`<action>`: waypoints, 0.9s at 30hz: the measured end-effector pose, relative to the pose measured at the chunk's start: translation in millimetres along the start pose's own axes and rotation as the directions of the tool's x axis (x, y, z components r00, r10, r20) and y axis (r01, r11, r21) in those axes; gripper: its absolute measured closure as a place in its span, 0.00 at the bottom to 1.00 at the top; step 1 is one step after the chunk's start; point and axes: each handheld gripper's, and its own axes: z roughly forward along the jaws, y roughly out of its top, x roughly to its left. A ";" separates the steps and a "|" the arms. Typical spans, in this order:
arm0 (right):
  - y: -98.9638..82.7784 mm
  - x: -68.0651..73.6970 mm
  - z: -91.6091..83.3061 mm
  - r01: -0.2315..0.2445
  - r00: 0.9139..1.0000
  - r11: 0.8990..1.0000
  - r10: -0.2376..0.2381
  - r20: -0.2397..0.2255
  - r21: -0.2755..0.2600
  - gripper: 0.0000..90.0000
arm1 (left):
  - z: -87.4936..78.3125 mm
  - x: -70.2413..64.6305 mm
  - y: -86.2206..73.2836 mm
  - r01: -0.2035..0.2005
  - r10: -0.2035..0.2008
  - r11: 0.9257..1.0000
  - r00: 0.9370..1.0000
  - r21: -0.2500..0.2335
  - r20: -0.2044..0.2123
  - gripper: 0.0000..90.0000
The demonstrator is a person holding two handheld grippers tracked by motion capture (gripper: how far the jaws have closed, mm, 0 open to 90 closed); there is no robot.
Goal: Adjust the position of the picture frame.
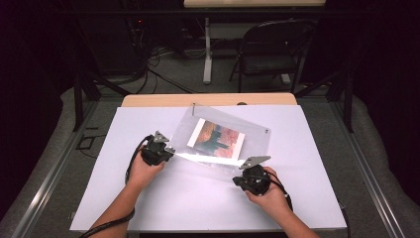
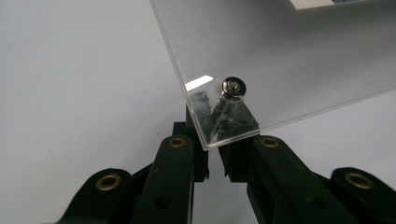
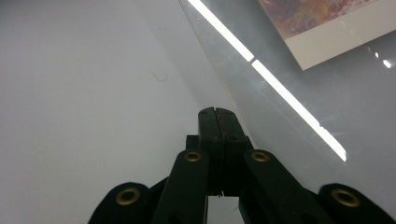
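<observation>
Both grippers' jaws at clear acrylic frame [image 1: 223,136] — colourful print [image 1: 216,138] inside.

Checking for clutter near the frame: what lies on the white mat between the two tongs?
Only the near edge of the clear acrylic frame spans from the left tongs to the right tongs; the white mat beneath is bare, per the high view.

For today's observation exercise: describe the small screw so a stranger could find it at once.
Start at the white table, then the clear acrylic frame holding a colourful print. At its corner nearest the left tongs sits the screw: shiny, metal, the only hardware there.
</observation>
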 end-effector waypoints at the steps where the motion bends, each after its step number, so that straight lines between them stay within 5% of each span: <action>1: 0.1 0.0 1.3 0.003 1.000 1.000 -0.003 0.001 0.003 1.00 | -0.6 -0.5 -0.5 -0.003 0.003 1.000 1.000 0.001 0.005 0.92; 17: 6.2 0.9 7.7 -0.011 0.999 1.000 0.010 0.045 0.012 1.00 | -8.1 -10.9 -7.6 -0.079 0.079 0.997 0.996 0.007 0.035 0.94; 24: 8.2 2.4 11.8 -0.087 0.996 0.994 0.088 -0.016 0.065 1.00 | -9.7 -12.9 -8.2 -0.081 0.080 0.997 0.996 0.016 0.035 0.94; 27: 7.9 3.7 14.0 -0.099 0.995 0.993 0.099 -0.001 0.071 1.00 | -10.4 -13.8 -9.2 -0.084 0.083 0.996 0.996 0.014 0.039 0.94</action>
